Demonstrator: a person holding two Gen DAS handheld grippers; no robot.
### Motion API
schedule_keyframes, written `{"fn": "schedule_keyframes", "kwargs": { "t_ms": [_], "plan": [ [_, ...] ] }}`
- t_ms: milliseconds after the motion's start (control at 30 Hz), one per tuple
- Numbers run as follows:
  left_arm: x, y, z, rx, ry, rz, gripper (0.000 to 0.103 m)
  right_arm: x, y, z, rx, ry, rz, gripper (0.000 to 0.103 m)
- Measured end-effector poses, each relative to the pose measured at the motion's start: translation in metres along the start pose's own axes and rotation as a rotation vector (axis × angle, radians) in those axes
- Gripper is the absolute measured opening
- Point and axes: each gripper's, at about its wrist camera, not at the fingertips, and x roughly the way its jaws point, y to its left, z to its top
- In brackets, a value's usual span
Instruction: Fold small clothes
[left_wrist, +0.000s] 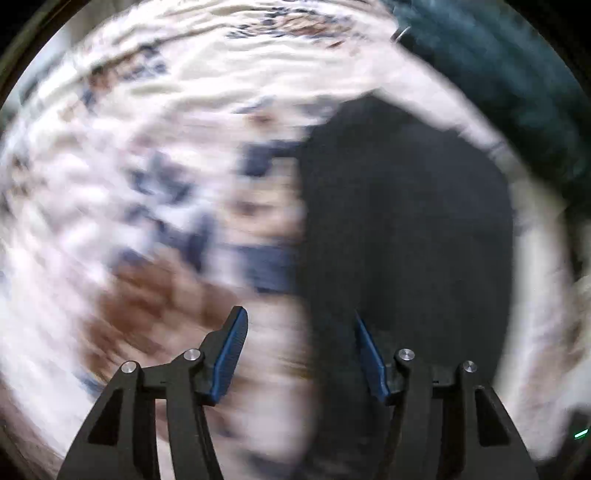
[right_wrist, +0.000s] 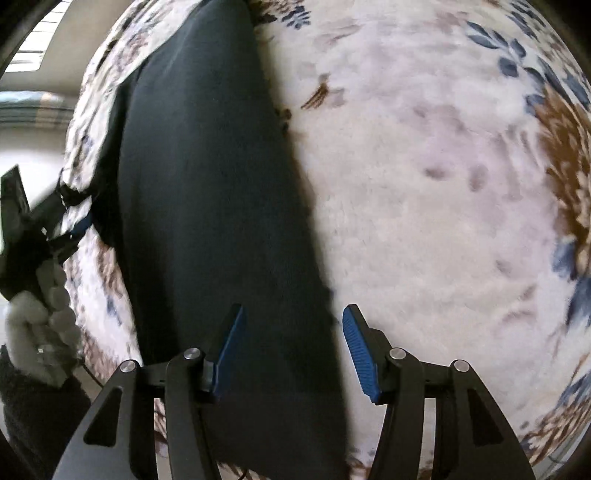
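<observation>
A dark garment (right_wrist: 207, 206) lies flat on a white floral blanket (right_wrist: 424, 206), stretched away from me in the right wrist view. My right gripper (right_wrist: 291, 321) is open and empty, its fingers straddling the garment's right edge just above it. In the blurred left wrist view the same dark garment (left_wrist: 399, 221) fills the right half. My left gripper (left_wrist: 299, 325) is open and empty over the garment's left edge. The left gripper also shows in the right wrist view (right_wrist: 79, 225), at the garment's left side.
The blanket (left_wrist: 129, 166) has blue and brown flower prints and covers the whole work surface. A dark teal cloth (left_wrist: 498, 62) lies at the far right of the left wrist view. A gloved hand (right_wrist: 37, 325) holds the left gripper. A pale floor (right_wrist: 29, 166) lies beyond the blanket's edge.
</observation>
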Motion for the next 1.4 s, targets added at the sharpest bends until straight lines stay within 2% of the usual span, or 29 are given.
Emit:
{"fn": "schedule_keyframes", "kwargs": {
  "t_ms": [33, 167, 267, 333, 400, 433, 467, 500, 567, 633, 667, 733, 767, 800, 833, 900, 933, 967, 1033, 1167, 1233, 1267, 1300, 1333, 1400],
  "plan": [
    [0.004, 0.014, 0.003, 0.027, 0.01, 0.009, 0.057, 0.006, 0.007, 0.0, 0.012, 0.0, -0.006, 0.057],
    [-0.007, 0.043, 0.004, 0.003, 0.013, -0.016, 0.055, 0.013, 0.015, 0.004, 0.07, -0.002, -0.024, 0.057],
    [-0.017, 0.056, -0.004, -0.131, 0.023, -0.278, 0.055, 0.021, 0.024, 0.0, 0.107, -0.014, -0.038, 0.057],
    [-0.012, 0.048, -0.011, -0.163, 0.07, -0.433, 0.055, 0.02, 0.02, 0.0, 0.132, -0.019, -0.039, 0.057],
    [-0.005, 0.033, -0.016, -0.142, 0.099, -0.495, 0.055, 0.023, 0.016, -0.002, 0.161, -0.01, -0.044, 0.057],
    [-0.002, 0.028, -0.018, -0.126, 0.091, -0.503, 0.039, 0.024, 0.014, -0.003, 0.177, -0.005, -0.048, 0.057],
    [-0.001, 0.023, -0.021, -0.109, 0.072, -0.504, 0.019, 0.025, 0.013, -0.005, 0.186, -0.003, -0.052, 0.057],
    [0.0, 0.022, -0.022, -0.105, 0.058, -0.56, 0.009, 0.026, 0.011, -0.007, 0.192, -0.001, -0.06, 0.057],
    [-0.003, 0.031, -0.014, -0.133, 0.02, -0.658, 0.008, 0.029, 0.01, -0.012, 0.197, 0.006, -0.069, 0.057],
    [-0.013, 0.05, -0.011, -0.191, -0.037, -0.849, 0.007, 0.032, 0.013, -0.014, 0.204, 0.008, -0.074, 0.057],
    [-0.011, 0.06, -0.011, -0.227, -0.04, -0.871, 0.007, 0.033, 0.013, -0.016, 0.206, 0.007, -0.073, 0.057],
    [0.009, 0.079, -0.011, -0.269, 0.044, -0.766, 0.007, 0.034, 0.014, -0.019, 0.208, 0.01, -0.077, 0.057],
    [0.019, 0.09, -0.012, -0.265, 0.081, -0.668, 0.008, 0.035, 0.015, -0.02, 0.211, 0.011, -0.077, 0.057],
    [0.023, 0.097, -0.012, -0.271, 0.098, -0.645, 0.012, 0.035, 0.015, -0.02, 0.214, 0.011, -0.078, 0.057],
    [0.023, 0.103, -0.011, -0.291, 0.113, -0.648, 0.021, 0.035, 0.016, -0.021, 0.218, 0.012, -0.079, 0.057],
    [0.01, 0.114, -0.007, -0.324, 0.077, -0.657, 0.032, 0.034, 0.024, -0.021, 0.219, 0.006, -0.07, 0.057],
    [0.0, 0.115, -0.002, -0.324, 0.04, -0.663, 0.047, 0.032, 0.028, -0.021, 0.214, -0.003, -0.072, 0.057],
    [-0.005, 0.114, 0.006, -0.314, 0.01, -0.663, 0.055, 0.029, 0.03, -0.019, 0.208, -0.012, -0.071, 0.057],
    [-0.003, 0.105, 0.029, -0.293, -0.023, -0.664, 0.058, 0.02, 0.036, -0.009, 0.197, -0.039, -0.059, 0.057],
    [0.031, 0.066, 0.094, -0.197, -0.032, -0.577, 0.058, 0.005, 0.055, 0.045, 0.177, -0.134, -0.033, 0.058],
    [0.044, 0.051, 0.124, -0.118, -0.032, -0.516, 0.058, 0.0, 0.067, 0.077, 0.162, -0.193, -0.02, 0.067],
    [0.045, 0.051, 0.127, -0.093, -0.035, -0.496, 0.055, -0.003, 0.074, 0.098, 0.155, -0.228, -0.001, 0.067],
    [0.046, 0.043, 0.132, -0.052, -0.052, -0.475, 0.044, -0.003, 0.079, 0.112, 0.15, -0.246, 0.015, 0.067],
    [0.048, 0.032, 0.137, -0.023, -0.063, -0.479, 0.01, -0.003, 0.085, 0.134, 0.146, -0.268, 0.028, 0.067],
    [0.051, 0.019, 0.141, 0.039, -0.062, -0.454, 0.007, 0.002, 0.097, 0.178, 0.127, -0.305, 0.048, 0.067]
  ]
}}
